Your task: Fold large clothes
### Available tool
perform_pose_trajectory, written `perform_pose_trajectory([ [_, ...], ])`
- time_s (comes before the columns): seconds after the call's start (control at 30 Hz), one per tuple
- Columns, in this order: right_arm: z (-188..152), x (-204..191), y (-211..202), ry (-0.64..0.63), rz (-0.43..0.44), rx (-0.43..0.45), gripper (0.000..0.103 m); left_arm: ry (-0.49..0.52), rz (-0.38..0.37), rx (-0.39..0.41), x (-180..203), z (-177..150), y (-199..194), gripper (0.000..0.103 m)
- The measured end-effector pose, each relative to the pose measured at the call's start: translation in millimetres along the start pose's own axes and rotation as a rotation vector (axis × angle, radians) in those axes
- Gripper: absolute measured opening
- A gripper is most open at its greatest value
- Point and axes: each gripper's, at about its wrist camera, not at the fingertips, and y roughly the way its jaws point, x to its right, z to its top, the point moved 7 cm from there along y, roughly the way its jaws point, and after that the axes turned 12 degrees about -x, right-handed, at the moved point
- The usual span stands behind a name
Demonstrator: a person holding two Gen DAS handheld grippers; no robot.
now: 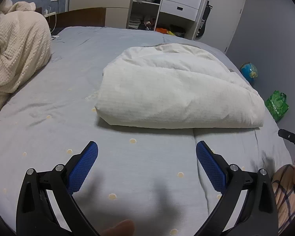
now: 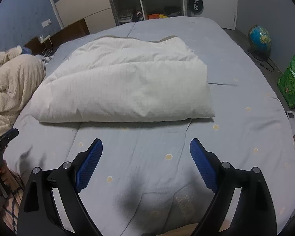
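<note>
A bulky white quilt (image 1: 173,86) lies folded into a thick bundle on the grey-blue bed (image 1: 68,102); in the right wrist view the quilt (image 2: 123,86) sits centre-left on the bed (image 2: 236,102). My left gripper (image 1: 147,148) hovers over the sheet short of the bundle's near edge, blue pads (image 1: 84,167) wide apart, nothing between them. My right gripper (image 2: 146,146) is open too, above bare sheet in front of the bundle, with nothing between its pads (image 2: 202,165). Each view catches the other hand-held gripper at its edge.
A cream knitted blanket (image 1: 15,53) is heaped at the bed's left. Shelves and white drawers (image 1: 179,4) stand behind the bed. On the floor to the right are a globe (image 2: 259,37) and a green bag (image 2: 292,82). A person's hand (image 2: 0,175) shows at the left edge.
</note>
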Motion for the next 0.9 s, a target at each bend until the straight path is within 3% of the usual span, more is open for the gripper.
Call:
perform_pose_trajectory([
  [0.9,-1,-2,5,-0.01,-0.008,-0.015,0.086,0.082,0.028,0.037,13,1,-4,0.096],
])
